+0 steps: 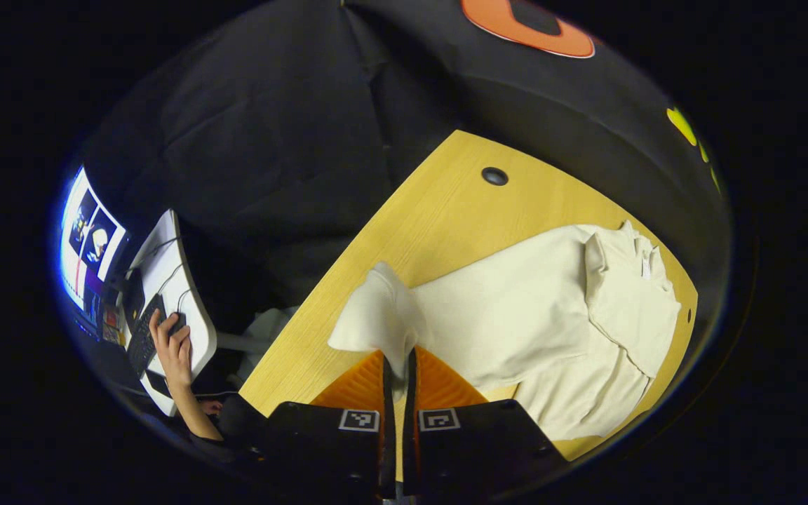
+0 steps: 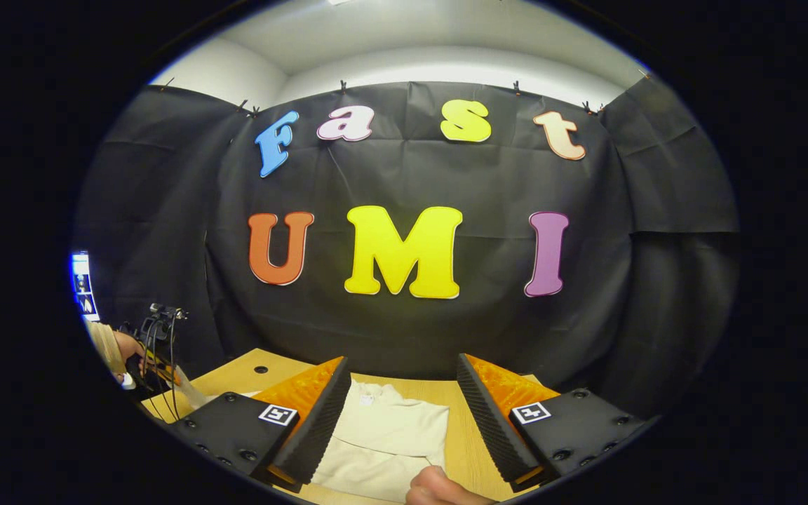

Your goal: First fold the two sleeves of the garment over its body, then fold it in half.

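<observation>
Left gripper (image 1: 398, 365) pinches a sleeve (image 1: 374, 315) of the cream garment (image 1: 516, 315) on the worktop (image 1: 439, 210).
Soft, light, limp cloth: it drapes from the pinch, best held at cuffs or hem corners. Right gripper (image 2: 398, 414) hovers above the garment, jaws apart.

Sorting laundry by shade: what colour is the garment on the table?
Plain cream-white garment, no pattern; clearest in the left gripper view.

Both claw-mounted — shared garment (image 1: 516, 315) (close)
</observation>
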The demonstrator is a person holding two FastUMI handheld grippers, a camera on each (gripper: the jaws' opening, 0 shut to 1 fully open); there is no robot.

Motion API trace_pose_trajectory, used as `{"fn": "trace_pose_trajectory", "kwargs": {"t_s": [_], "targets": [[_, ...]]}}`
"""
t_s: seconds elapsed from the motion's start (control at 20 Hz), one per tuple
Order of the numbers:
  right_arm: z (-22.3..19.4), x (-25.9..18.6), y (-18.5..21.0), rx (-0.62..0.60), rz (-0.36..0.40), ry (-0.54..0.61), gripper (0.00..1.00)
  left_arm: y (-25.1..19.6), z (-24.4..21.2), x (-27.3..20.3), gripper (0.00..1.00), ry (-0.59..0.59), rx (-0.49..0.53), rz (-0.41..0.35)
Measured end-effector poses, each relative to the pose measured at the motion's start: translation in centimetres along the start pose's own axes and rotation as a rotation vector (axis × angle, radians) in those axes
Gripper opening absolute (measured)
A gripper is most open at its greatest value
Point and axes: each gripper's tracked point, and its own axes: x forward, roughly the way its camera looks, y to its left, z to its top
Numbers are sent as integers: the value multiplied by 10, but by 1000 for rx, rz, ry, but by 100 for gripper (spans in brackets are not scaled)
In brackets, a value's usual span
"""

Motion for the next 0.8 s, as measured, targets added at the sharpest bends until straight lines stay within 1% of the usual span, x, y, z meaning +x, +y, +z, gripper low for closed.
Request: {"fn": "trace_pose_trajectory", "kwargs": {"t_s": [0.15,0.25,0.4,0.5,0.6,0.8], "targets": [[-2,4,-11,1,-9,2,95,-51,26,-10,6,-37,61,-37],[-8,7,-20,1,-17,20,94,-91,39,-16,6,-45,100,-85],[-14,8,-40,17,-45,44,95,-139,63,-27,6,-80,198,-108],[-18,8,-55,3,-78,49,95,-180,68,-32,7,-77,231,-149],[-25,6,-64,-9,-95,62,94,-215,74,-36,7,-83,273,-167],[-32,0,-82,-7,-123,81,95,-294,58,-33,6,-56,351,-244]]}}
